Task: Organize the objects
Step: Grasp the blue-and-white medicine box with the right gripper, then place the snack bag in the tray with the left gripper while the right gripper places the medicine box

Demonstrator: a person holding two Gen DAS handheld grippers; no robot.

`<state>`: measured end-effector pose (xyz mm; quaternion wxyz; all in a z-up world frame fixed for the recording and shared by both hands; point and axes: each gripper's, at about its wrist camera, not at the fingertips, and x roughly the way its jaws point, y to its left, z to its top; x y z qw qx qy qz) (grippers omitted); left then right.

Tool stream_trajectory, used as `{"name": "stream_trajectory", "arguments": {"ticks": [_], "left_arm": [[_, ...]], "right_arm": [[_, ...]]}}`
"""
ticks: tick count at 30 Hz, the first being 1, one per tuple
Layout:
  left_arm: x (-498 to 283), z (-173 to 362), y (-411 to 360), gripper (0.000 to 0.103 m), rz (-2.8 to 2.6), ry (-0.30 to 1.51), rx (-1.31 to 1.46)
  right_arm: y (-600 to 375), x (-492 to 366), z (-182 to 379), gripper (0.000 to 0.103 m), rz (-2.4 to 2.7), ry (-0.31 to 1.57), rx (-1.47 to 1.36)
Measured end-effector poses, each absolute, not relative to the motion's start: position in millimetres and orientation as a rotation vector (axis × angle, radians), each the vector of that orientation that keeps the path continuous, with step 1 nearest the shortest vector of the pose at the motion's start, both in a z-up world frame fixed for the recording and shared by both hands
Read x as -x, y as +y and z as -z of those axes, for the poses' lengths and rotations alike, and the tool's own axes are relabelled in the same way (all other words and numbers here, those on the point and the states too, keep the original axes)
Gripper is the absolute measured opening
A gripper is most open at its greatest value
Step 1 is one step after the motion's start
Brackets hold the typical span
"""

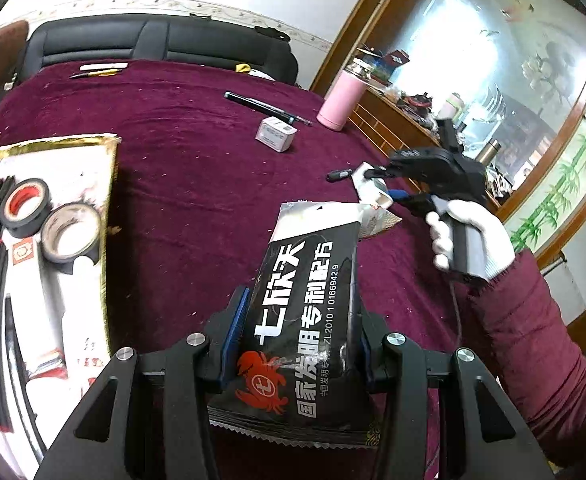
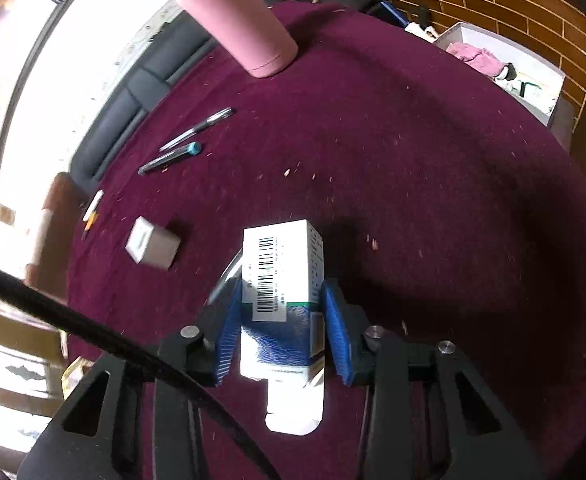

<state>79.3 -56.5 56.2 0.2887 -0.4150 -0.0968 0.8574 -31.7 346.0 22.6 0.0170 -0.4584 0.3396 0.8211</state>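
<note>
Your left claw (image 1: pixel 301 340) is clamped on a black foil sachet with white lettering (image 1: pixel 305 320), held over the maroon cloth-covered counter (image 1: pixel 197 184); your right claw (image 2: pixel 281 320) grips a white-and-blue cardboard carton (image 2: pixel 281 300). Both items appear mid-carry. Next, take them toward the gold-edged tray of tape rolls (image 1: pixel 73 148) at nine o'clock, if that is the collection point, and set them down before releasing.

black sofa (image 1: pixel 153 42), mirrored wooden cabinet (image 1: pixel 493 60), brick wall (image 2: pixel 493 0)
</note>
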Motion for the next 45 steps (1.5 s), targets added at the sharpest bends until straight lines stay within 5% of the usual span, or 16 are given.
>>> {"name": "stream_trajectory", "arguments": {"ticks": [15,27,45], "left_arm": [[-125.9,-63.9,-134.9,0.040,-2.467,-0.373,1.094],[-149.4,-64.1,-240.0,0.040,-2.763,-0.458,1.121],[-137.0,-28.7,-282.6,0.040,-2.825,-0.488,1.275]], "right_arm": [[264.6,-29.2,-56.7,0.037,-2.815,1.196,1.536],[113.7,-41.9,-90.8,0.037,-3.100,1.043,1.810],[-48.1,-41.9,-34.5,0.038,-3.034,0.833,2.349]]}}
